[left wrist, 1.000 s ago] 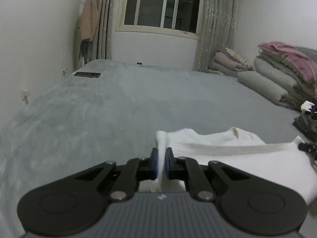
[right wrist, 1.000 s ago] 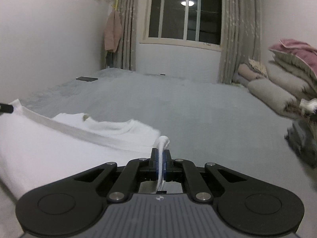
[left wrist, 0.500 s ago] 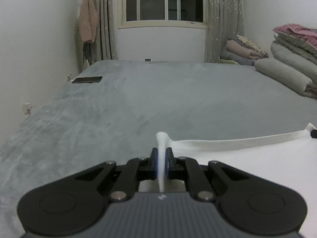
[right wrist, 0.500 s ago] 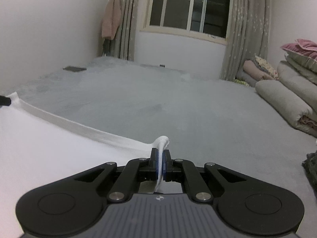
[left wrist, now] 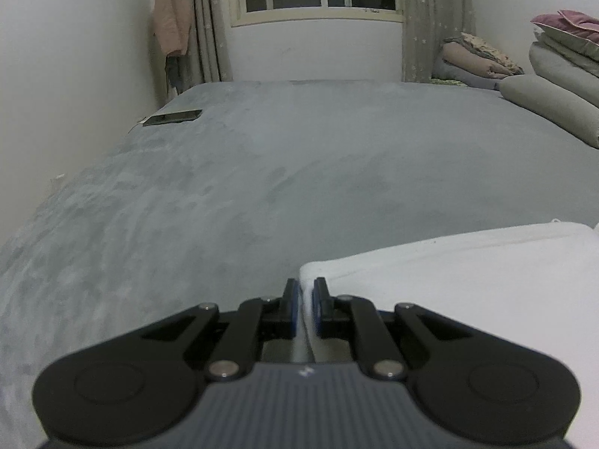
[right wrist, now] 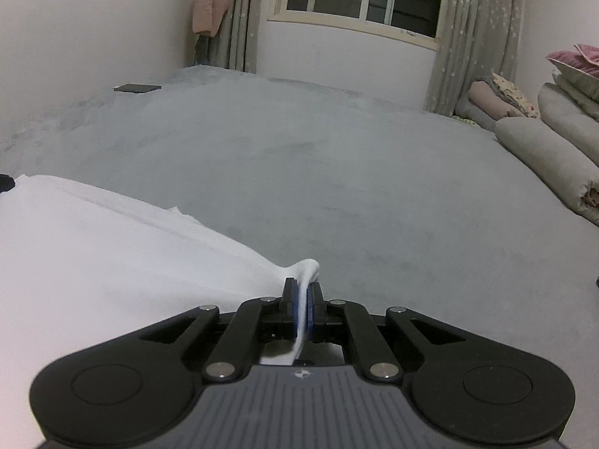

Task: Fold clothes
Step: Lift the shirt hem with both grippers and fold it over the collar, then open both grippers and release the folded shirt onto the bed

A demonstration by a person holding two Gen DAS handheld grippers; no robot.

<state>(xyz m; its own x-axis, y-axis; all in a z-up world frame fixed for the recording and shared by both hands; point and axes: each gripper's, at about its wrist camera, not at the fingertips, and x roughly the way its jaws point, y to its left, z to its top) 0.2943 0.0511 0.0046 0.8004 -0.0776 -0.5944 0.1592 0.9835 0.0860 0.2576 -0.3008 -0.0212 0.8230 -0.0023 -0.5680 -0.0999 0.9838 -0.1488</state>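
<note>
Left claw pinches one corner of the white garment; right claw is clamped on the opposite corner. Garment spread low over the near edge of the grey bed. Dark phone at the bed's far left corner, folded bedding stacked along its right edge.

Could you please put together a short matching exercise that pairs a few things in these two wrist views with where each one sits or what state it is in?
Things:
1. white garment
2. phone
3. pink garment
4. rolled grey bedding

Places or states:
A. hanging by the curtain in the far left corner
B. lying flat at the bed's far left edge
C. pinched at two corners by the left gripper and right gripper
D. stacked along the bed's right side

Pairs: 1-C, 2-B, 3-A, 4-D
</note>
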